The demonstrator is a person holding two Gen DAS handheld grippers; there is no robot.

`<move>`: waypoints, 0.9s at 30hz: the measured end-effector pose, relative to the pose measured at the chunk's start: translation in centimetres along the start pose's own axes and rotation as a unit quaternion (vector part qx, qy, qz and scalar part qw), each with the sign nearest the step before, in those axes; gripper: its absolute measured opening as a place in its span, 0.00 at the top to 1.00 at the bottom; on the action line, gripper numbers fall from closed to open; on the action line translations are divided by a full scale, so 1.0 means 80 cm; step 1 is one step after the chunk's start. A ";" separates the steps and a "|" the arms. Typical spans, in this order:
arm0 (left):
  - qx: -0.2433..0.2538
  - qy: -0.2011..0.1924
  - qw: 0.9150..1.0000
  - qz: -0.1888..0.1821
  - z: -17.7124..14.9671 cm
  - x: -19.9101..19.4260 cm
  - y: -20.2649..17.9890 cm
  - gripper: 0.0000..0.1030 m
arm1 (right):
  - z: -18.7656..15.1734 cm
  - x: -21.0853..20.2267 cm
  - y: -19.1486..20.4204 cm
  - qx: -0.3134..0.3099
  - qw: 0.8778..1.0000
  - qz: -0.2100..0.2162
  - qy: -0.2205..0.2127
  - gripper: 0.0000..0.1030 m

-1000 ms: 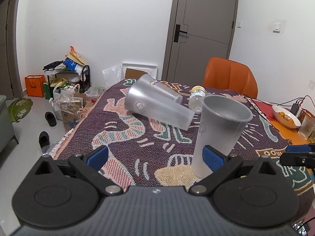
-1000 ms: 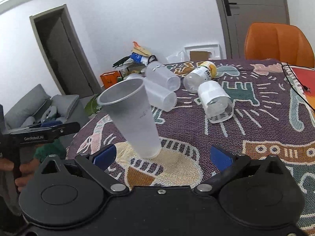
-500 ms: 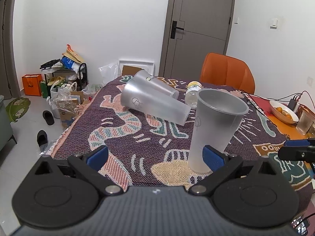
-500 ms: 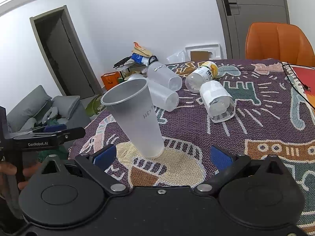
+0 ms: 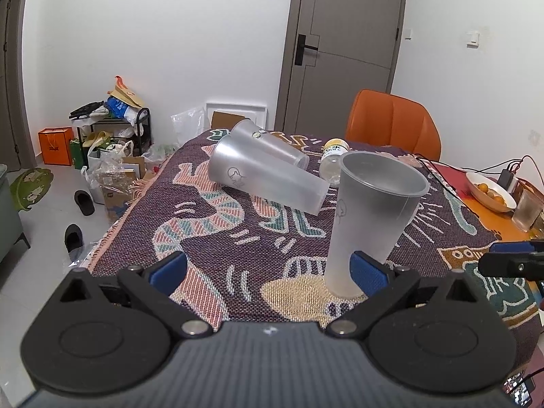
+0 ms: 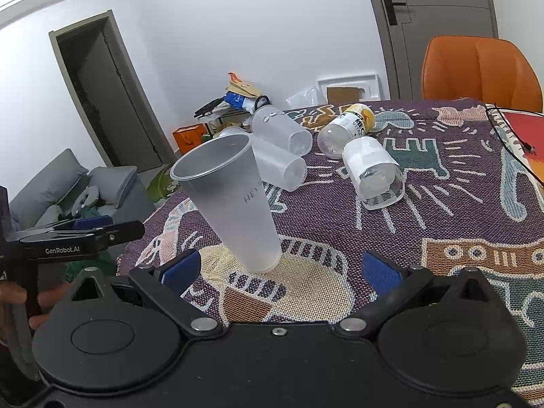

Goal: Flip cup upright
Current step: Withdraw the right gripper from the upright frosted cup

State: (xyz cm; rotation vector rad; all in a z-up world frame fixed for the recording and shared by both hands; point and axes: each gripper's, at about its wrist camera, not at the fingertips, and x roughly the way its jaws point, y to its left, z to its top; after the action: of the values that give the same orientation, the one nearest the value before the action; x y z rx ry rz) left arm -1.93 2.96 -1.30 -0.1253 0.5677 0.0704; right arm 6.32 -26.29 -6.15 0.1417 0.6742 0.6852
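The jaws of both grippers are spread wide, and nothing is held between them: the left gripper (image 5: 268, 267) has its blue-padded right finger just in front of the cup's base, whether touching cannot be told, while the right gripper (image 6: 278, 268) frames the same base with clear gaps on both sides. The table is covered by a purple woven cloth with cartoon animal patterns (image 5: 217, 238), on which everything rests. An orange padded chair (image 5: 394, 122) is seen behind the table's far edge. The tall frosted translucent plastic cup (image 5: 370, 224) stands upright, mouth up, on a cream patch of the cloth, near the table's front edge. Behind it, 2 similar frosted plastic cups (image 5: 265, 178) lie on their sides, 1 just behind the other. A clear plastic bottle with a white label (image 6: 372, 171) lies on its side farther right in the right wrist view, and a smaller clear bottle with a yellow cap (image 6: 346, 127) lies just behind it. A white bowl of orange fruit (image 5: 489, 192) is placed at the table's right edge.
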 end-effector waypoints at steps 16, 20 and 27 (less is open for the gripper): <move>0.001 0.002 1.000 -0.001 -0.001 0.002 0.000 0.02 | -0.001 0.001 -0.001 0.001 1.000 0.000 0.001 0.00; 0.002 0.002 1.000 -0.001 -0.001 0.002 0.000 0.02 | -0.002 0.002 -0.001 0.001 1.000 -0.001 0.002 0.00; 0.003 0.006 1.000 -0.003 -0.003 0.003 -0.001 0.02 | -0.004 0.003 -0.001 0.001 1.000 -0.001 0.003 0.00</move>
State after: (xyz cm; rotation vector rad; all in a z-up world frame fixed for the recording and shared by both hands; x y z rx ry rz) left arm -1.84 2.84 -1.61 -0.1208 0.5790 0.0615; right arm 6.29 -26.21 -6.53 0.1402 0.6802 0.6825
